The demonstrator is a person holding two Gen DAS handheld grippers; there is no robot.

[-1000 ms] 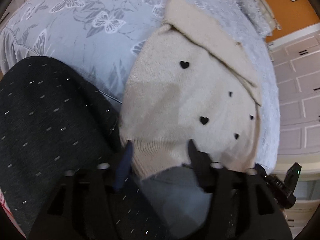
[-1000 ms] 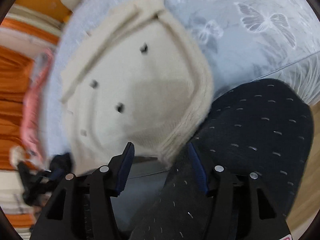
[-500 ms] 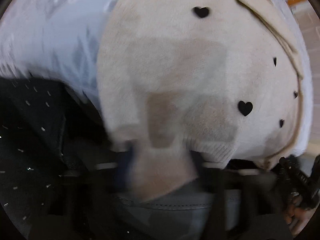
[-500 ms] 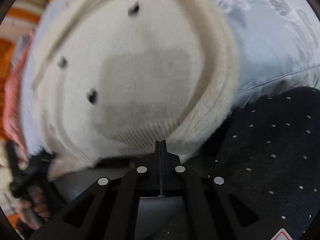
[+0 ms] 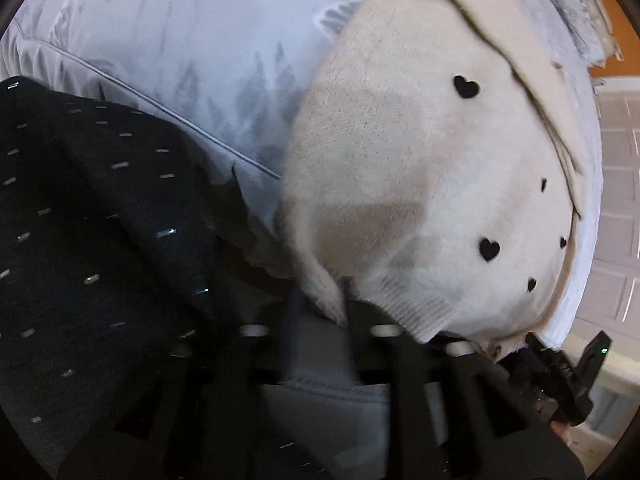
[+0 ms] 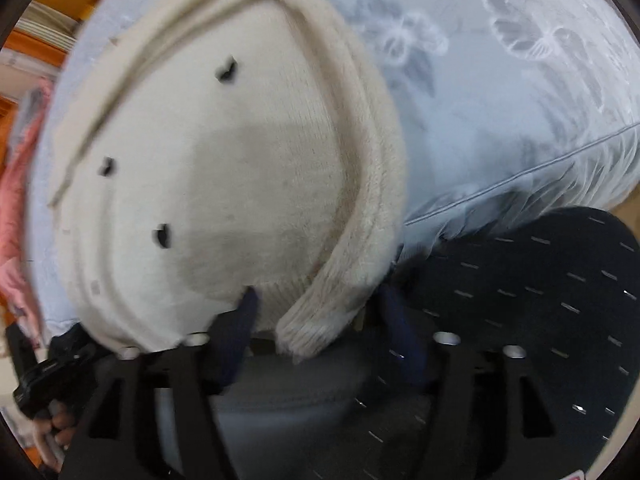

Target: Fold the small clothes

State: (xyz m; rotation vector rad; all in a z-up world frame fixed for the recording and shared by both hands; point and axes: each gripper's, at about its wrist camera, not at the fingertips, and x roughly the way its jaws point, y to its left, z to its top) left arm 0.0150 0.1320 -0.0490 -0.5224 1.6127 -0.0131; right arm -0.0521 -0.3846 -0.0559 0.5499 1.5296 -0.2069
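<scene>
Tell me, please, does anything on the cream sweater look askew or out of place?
Nothing is damaged. The cream sweater lies partly folded on the bedspread, but its ribbed hem hangs unevenly over the bed's edge.

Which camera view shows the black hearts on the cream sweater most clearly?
The left wrist view: the hearts on the cream sweater look sharp there. In the right wrist view they are only blurred dark spots.

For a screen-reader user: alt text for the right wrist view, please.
A cream knitted sweater with small black hearts lies on a pale blue butterfly-print bedcover. The right gripper is opening, its ribbed cuff between the jaws.
</scene>
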